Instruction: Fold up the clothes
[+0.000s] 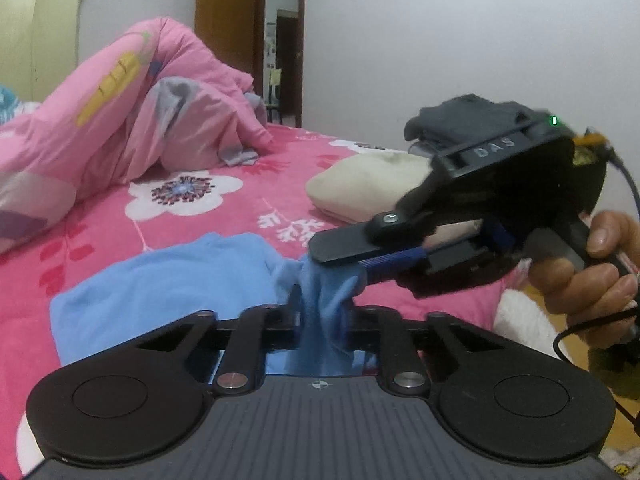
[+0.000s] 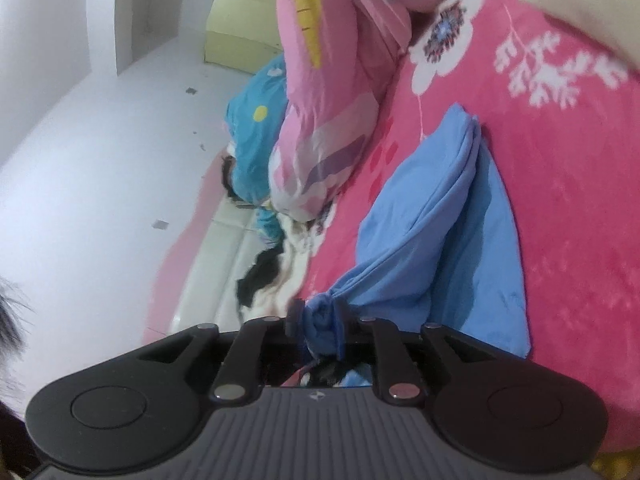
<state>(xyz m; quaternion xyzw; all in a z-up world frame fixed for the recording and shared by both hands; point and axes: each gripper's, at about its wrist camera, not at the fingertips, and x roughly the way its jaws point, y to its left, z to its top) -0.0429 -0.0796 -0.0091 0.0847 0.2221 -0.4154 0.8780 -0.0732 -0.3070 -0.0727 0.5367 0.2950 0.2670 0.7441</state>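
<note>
My left claw point(image 1: 320, 312) is pinched tight on a bunched fold of the light blue shirt point(image 1: 168, 292), the cloth squeezed into a narrow rope between its fingers and running back under the claw toward me. The rest of the shirt spreads out ahead and to the left of that claw, lying on the pink flowered bed sheet point(image 1: 224, 216). Just beyond and to the right of my left claw, my right claw point(image 1: 340, 256) comes in sideways, its flat black finger point(image 1: 344, 246) lying over the same blue cloth, with a hand point(image 1: 600, 264) wrapped round its handle. Seen from its own camera, my right claw point(image 2: 318, 320) is closed to a small gap on a knotted wad of the blue shirt point(image 2: 440, 216), which fans out ahead and to the right of it across the sheet point(image 2: 560, 160). Past my left claw, further up the bed, lies a folded cream garment point(image 1: 360, 188) with a dark grey one point(image 1: 460, 120) stacked behind it, both well apart from the shirt. Ahead and to the left of my left claw a pink quilt with a carrot print point(image 1: 132, 92) is heaped on the bed; from the right claw the same quilt point(image 2: 320, 60) sits ahead and slightly left, with a blue pillow point(image 2: 256, 136) beside it.
</note>
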